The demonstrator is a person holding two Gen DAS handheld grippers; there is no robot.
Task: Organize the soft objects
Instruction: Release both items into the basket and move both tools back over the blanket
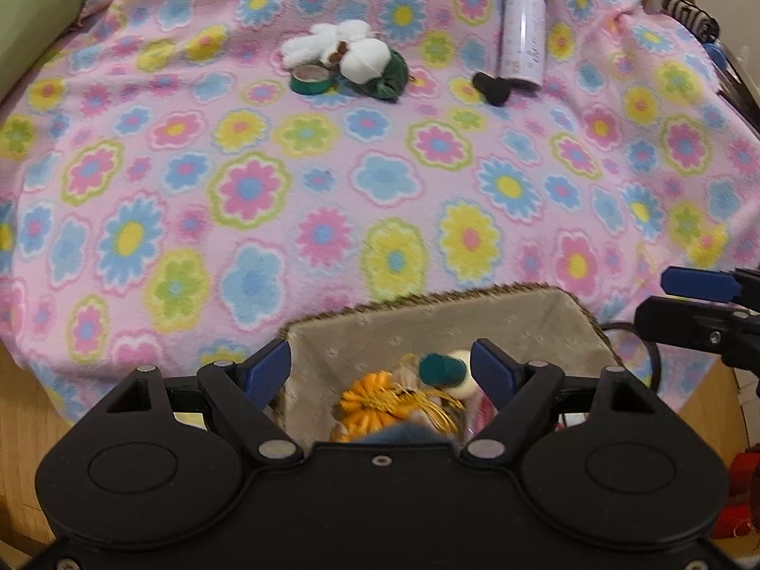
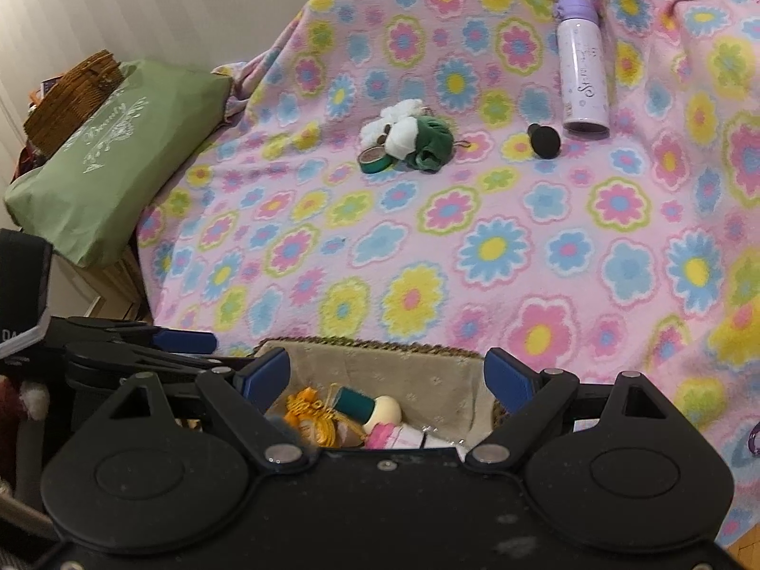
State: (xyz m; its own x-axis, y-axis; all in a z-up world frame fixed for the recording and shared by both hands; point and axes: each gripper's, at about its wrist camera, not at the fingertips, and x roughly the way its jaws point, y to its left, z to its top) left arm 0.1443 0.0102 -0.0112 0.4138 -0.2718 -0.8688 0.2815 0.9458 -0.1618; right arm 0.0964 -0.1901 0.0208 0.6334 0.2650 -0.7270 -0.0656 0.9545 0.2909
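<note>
Both grippers hover over the fabric-lined woven basket [image 1: 546, 318] at the near edge of the pink flower-print fleece blanket [image 1: 332, 180]. Left gripper [image 1: 382, 370]: jaws wide apart, holding nothing. Right gripper [image 2: 387, 375]: same. Basket holds an orange yarn-haired soft toy [image 1: 375, 406] and a teal-and-cream plush piece [image 2: 370, 406]. White-and-green plush toy [image 2: 408, 135] lies mid-blanket toward the far edge, touching a green tape roll [image 2: 375, 159]; black round-headed brush [image 2: 545, 140] and lilac bottle [image 2: 582, 71] near it.

The left gripper [image 1: 382, 373] hangs with its blue-padded jaws spread wide, gripping nothing. Just beside it, the right gripper [image 2: 387, 377] is level and likewise wide open, empty.
</note>
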